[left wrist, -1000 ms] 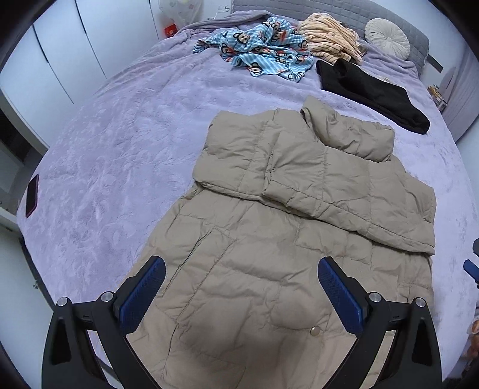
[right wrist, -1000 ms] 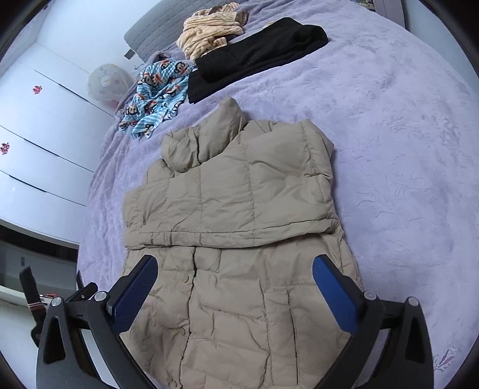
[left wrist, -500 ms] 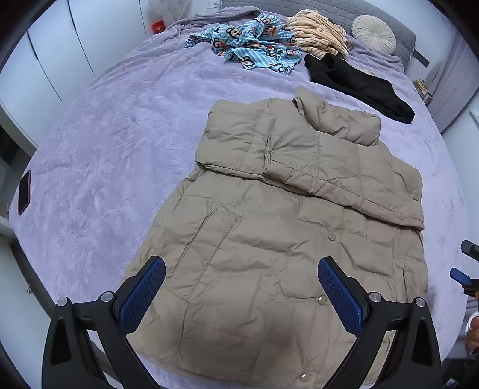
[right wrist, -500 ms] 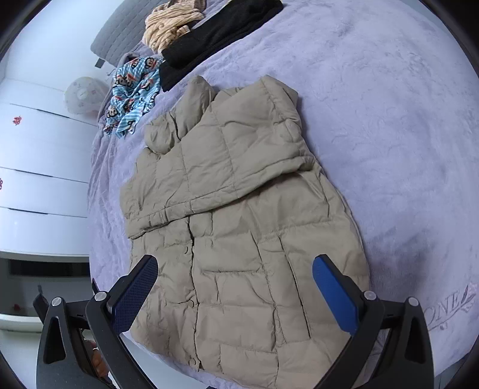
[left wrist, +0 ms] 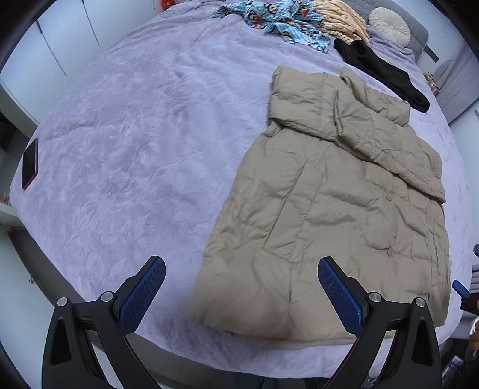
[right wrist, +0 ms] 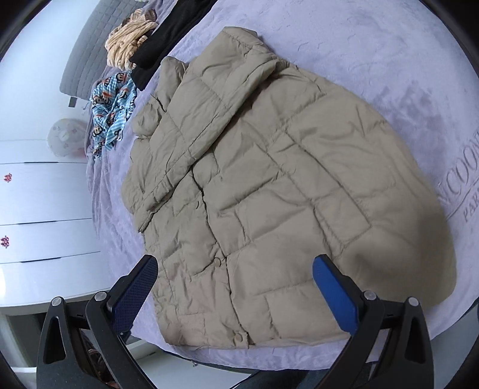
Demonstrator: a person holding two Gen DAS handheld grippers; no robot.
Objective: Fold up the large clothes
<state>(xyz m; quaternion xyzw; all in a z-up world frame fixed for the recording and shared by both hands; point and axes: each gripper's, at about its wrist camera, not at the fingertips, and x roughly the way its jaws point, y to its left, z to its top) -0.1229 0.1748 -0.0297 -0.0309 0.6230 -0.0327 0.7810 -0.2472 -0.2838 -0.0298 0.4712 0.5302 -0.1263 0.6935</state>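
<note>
A large beige puffer jacket (left wrist: pixel 335 203) lies flat on the purple bedspread (left wrist: pixel 134 143), front up, both sleeves folded across its chest, hem toward the bed's near edge. It also shows in the right wrist view (right wrist: pixel 269 191). My left gripper (left wrist: pixel 239 296) is open and empty, above the bed's near edge at the jacket's lower left hem corner. My right gripper (right wrist: pixel 235 293) is open and empty, above the jacket's hem near its snap buttons.
At the far end of the bed lie a blue monkey-print garment (left wrist: pixel 284 21), a striped beige garment (left wrist: pixel 341 21), a black garment (left wrist: pixel 380 71) and a round cushion (left wrist: pixel 389 22). A phone (left wrist: pixel 30 167) lies at the bed's left edge. White wardrobes (right wrist: pixel 39 209) stand beside the bed.
Both grippers have pulled back toward the bed's near edge, staying open. The left one has shifted left of the jacket; the right view has tilted and hangs over the hem.
</note>
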